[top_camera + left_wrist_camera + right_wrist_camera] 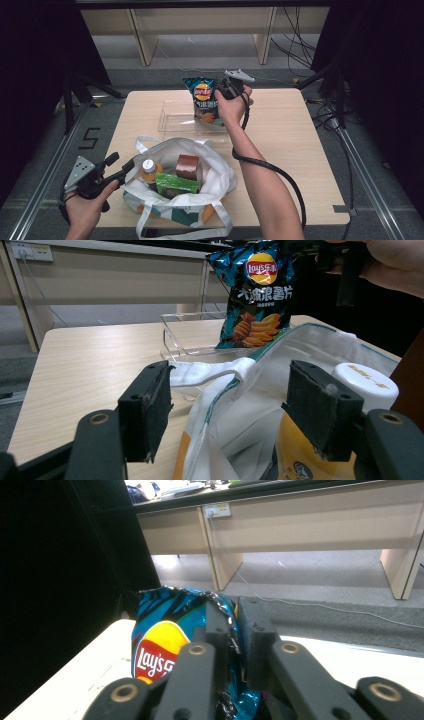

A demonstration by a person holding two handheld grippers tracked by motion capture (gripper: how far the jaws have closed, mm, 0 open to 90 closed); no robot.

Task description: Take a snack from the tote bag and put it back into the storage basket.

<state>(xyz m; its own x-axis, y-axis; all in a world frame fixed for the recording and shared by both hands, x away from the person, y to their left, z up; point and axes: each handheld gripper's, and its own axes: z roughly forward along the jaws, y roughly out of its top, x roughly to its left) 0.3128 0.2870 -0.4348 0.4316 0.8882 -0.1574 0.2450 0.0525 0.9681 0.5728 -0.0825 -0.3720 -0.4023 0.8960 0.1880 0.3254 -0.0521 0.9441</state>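
While the person's hands work at the table [300,165], things lie so:
Left tool [121,168]: jaws spread wide at 8 o'clock, holding nothing, the white bag's [220,175] rim between them.
Bag contents: orange bottle [149,172], green box [176,184], brown carton [188,166].
Clear tray [172,117]: near 12 o'clock, beyond the bag.
Chip bag [205,100]: upright over the tray.
Right tool [222,91]: jaws clamped on the chip bag's edge.
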